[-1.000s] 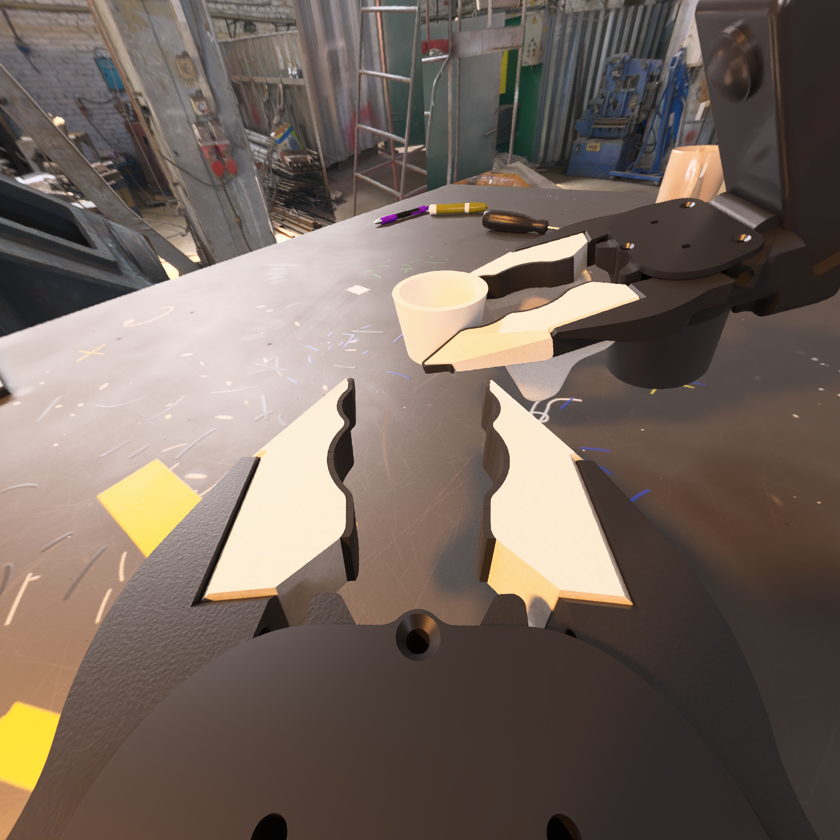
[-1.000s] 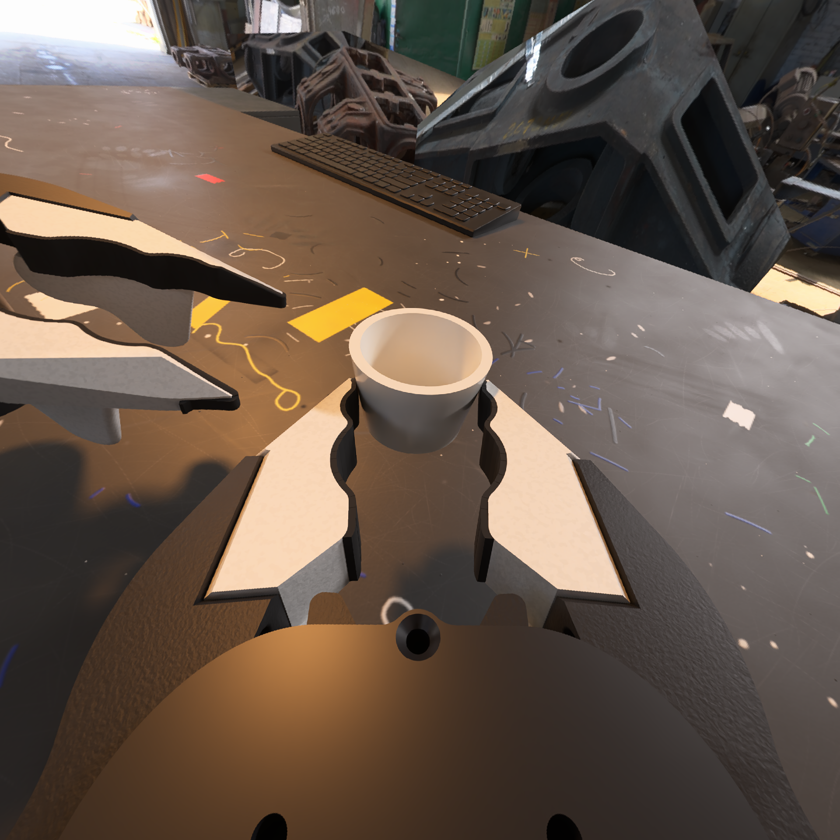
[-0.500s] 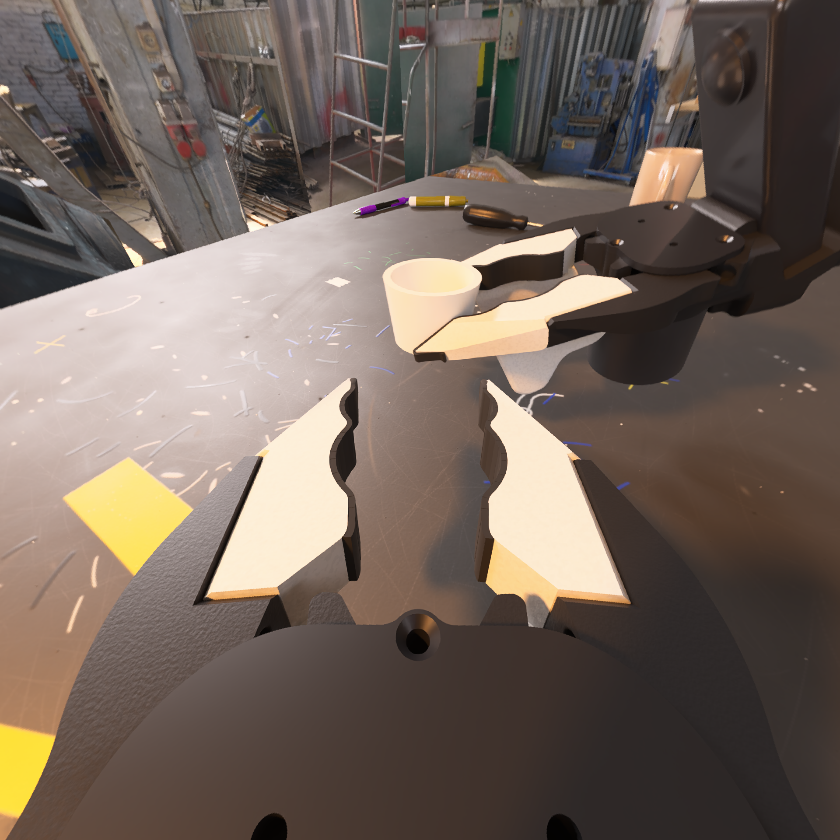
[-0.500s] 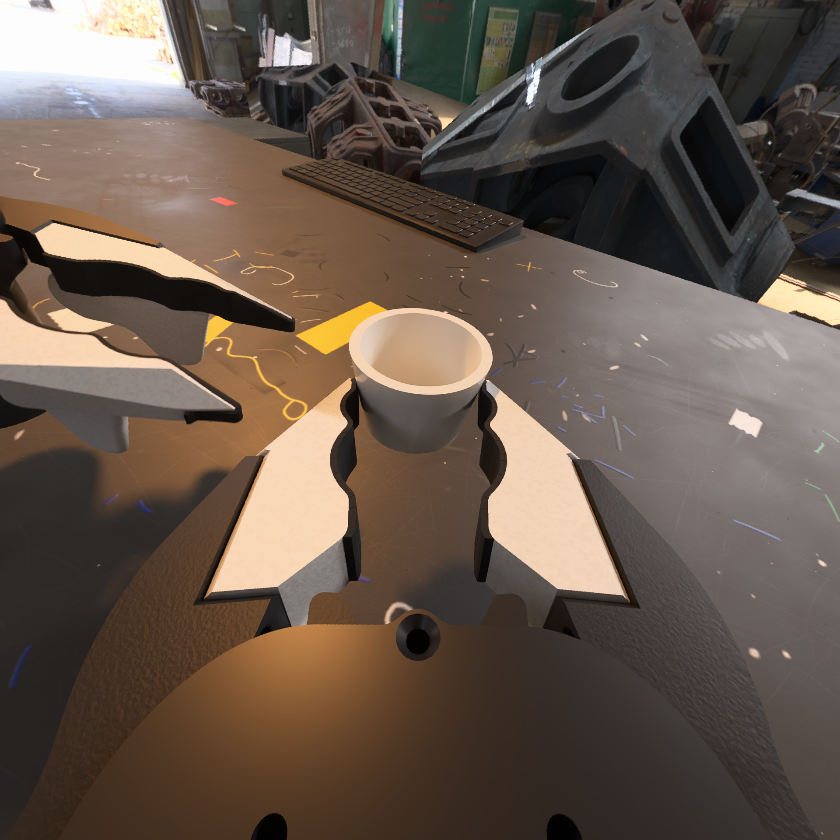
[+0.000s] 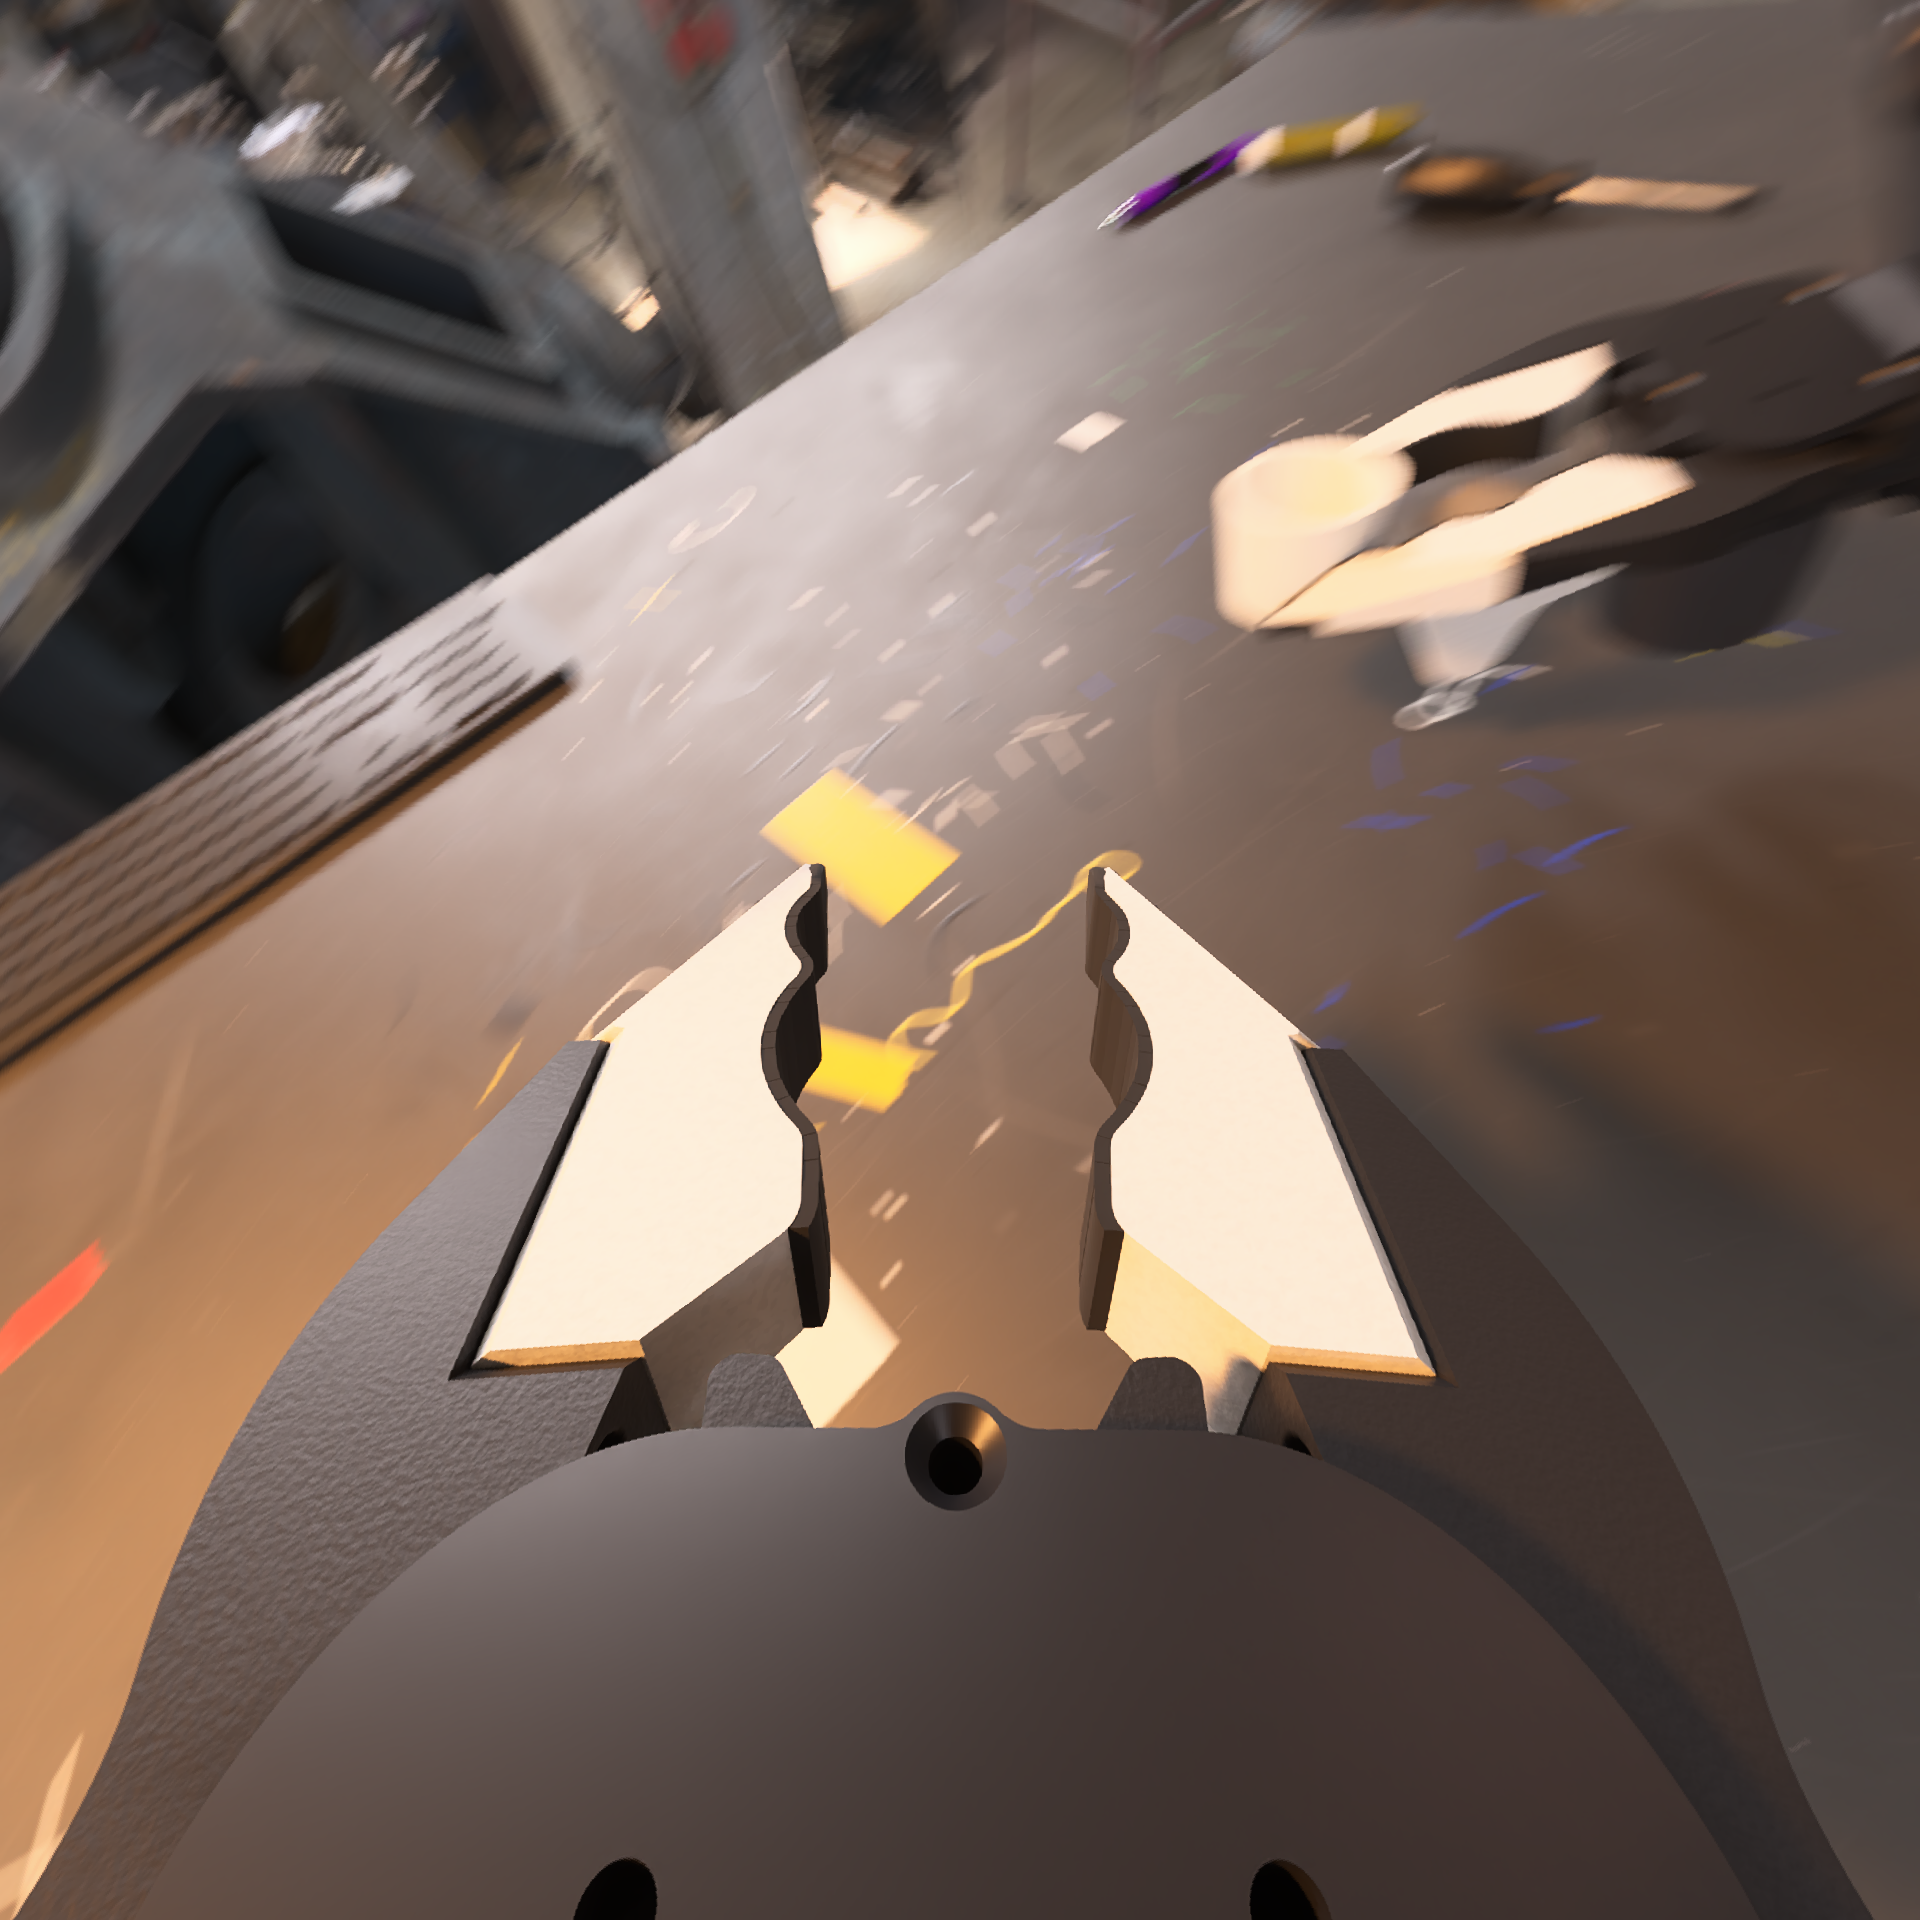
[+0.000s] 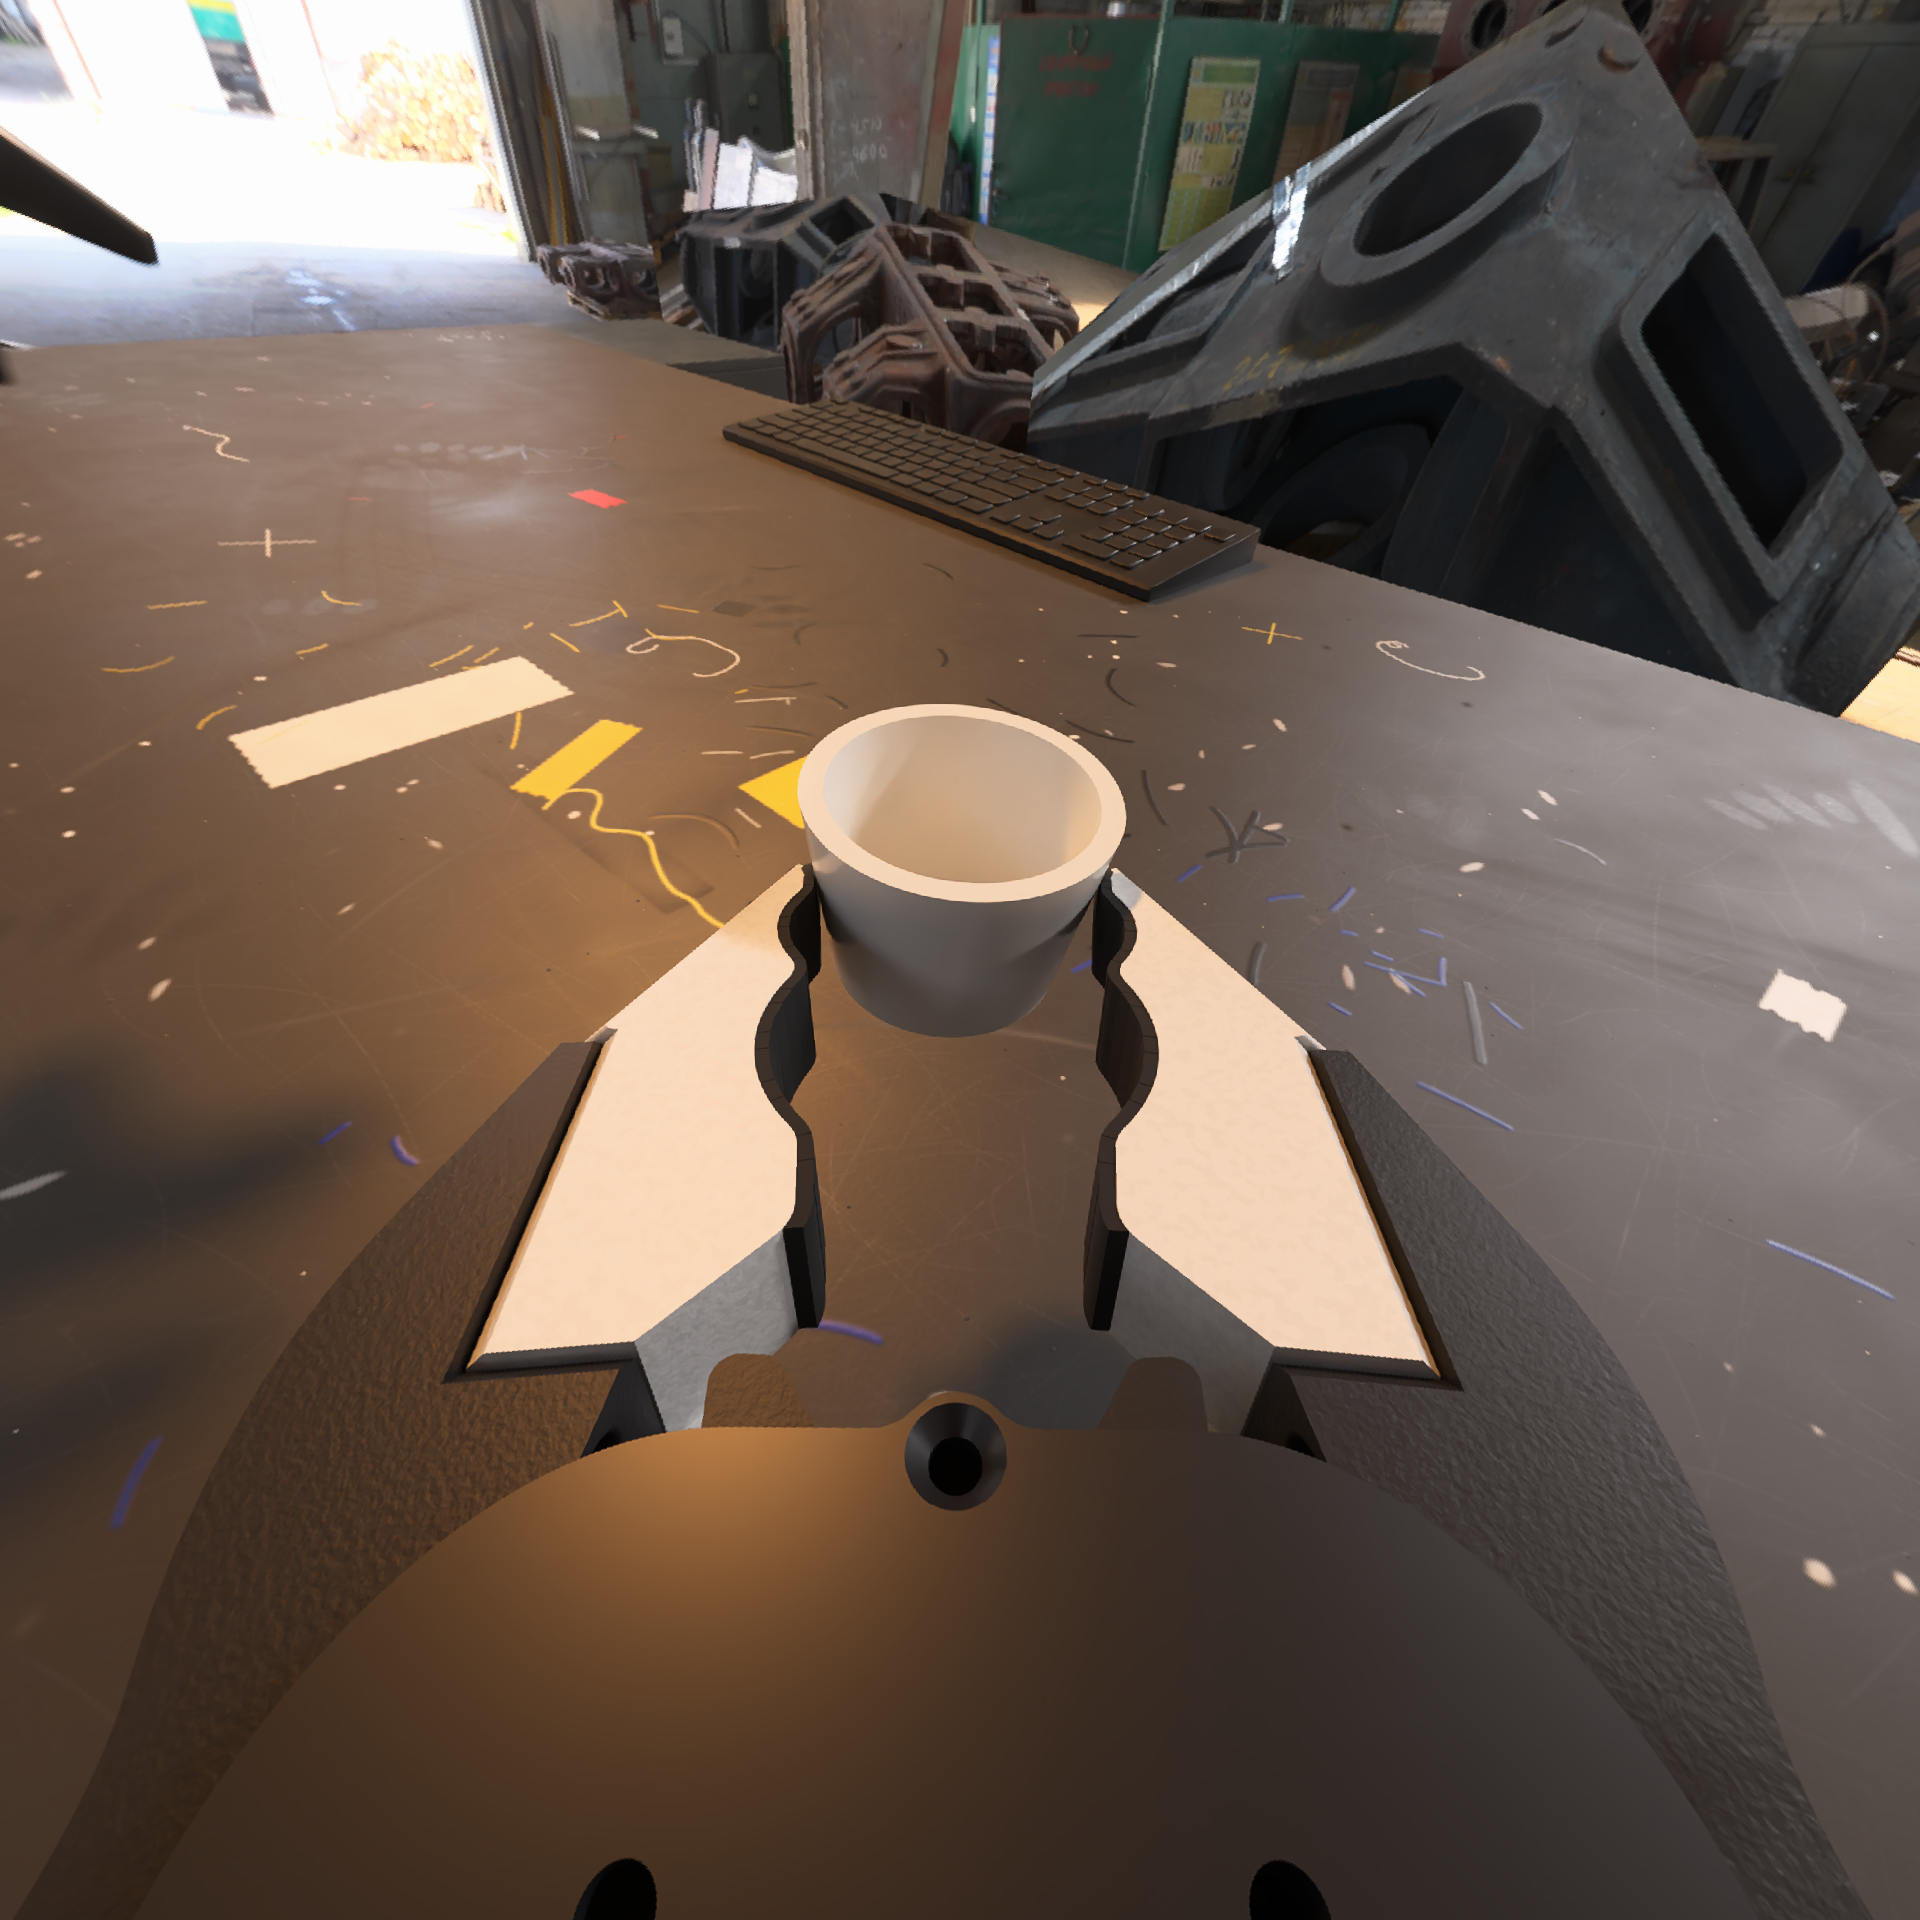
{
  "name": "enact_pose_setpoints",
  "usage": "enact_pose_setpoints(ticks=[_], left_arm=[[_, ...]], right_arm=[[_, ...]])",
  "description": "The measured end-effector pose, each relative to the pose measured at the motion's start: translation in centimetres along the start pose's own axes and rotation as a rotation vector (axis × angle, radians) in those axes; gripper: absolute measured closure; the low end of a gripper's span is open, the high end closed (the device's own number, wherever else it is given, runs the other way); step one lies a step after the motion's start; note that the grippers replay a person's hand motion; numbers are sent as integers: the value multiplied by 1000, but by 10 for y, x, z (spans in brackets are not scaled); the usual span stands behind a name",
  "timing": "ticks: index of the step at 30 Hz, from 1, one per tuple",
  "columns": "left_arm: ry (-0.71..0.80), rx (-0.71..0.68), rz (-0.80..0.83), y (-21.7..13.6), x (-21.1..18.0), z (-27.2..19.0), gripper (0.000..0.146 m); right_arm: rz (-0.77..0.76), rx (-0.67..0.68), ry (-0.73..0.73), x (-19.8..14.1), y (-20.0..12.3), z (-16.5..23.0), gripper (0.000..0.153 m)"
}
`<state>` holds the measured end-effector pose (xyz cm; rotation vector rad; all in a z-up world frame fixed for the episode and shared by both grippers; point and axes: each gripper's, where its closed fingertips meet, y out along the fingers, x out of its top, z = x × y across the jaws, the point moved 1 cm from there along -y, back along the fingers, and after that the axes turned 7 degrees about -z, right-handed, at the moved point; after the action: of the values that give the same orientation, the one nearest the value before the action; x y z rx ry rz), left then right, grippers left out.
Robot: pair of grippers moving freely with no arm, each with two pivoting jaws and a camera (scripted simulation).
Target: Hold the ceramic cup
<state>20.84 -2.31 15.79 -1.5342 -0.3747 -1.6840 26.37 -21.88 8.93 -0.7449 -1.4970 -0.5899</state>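
Note:
The ceramic cup (image 6: 951, 935) is white, upright and handleless. My right gripper (image 6: 956, 899) is shut on it, with the fingertips pressing its left and right walls, and holds it a little above the dark table (image 6: 1558, 1039). My left gripper (image 5: 953, 878) is open and empty, tilted over the table, well short and left of the cup. The left wrist view is motion-blurred; it shows the cup (image 5: 1262, 540) at upper right between the right gripper's fingers (image 5: 1558, 509).
A black keyboard (image 6: 997, 499) lies along the table's far edge, with heavy cast metal parts (image 6: 1507, 312) behind it. A pen (image 5: 1257, 156) and a screwdriver (image 5: 1507, 187) lie beyond the cup. White tape (image 6: 395, 717) and yellow tape (image 6: 577, 758) mark the table.
My right gripper has risen with the cup still in its grip. My left gripper has swung back and away from the cup and tilted, and it has almost left the right wrist view.

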Motion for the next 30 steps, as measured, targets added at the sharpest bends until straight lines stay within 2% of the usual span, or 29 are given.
enact_pose_setpoints(ticks=[5, 7, 10, 13, 15, 19, 23, 27, 30], left_arm=[[-148, 256, 324, -28, -88, 93, 91], [-209, 274, 412, -30, -117, 108, 91], [-260, 243, 498, -28, -143, 112, 100], [-314, 221, 434, -20, -144, 114, 108], [-348, 184, 401, -11, -145, 111, 108], [-274, 211, 476, -13, -143, 106, 107], [-163, 284, 553, -38, -142, 108, 105], [-182, 265, 561, -45, -143, 103, 99], [-216, 265, 584, -38, -149, 104, 105]], right_arm=[[-21, 5, 13, 2, -2, -1, 100], [-19, 1, 9, 2, -2, -1, 100], [-12, -6, -3, 1, -1, 0, 100], [-4, -9, -12, 1, 0, 0, 100], [-5, -11, -15, 1, 0, 0, 100], [-16, -15, -19, 2, -1, 0, 100], [-11, -9, -19, 1, -1, 0, 100], [10, 4, -15, -1, 1, 2, 100], [18, 13, -20, -2, 2, 3, 100]])
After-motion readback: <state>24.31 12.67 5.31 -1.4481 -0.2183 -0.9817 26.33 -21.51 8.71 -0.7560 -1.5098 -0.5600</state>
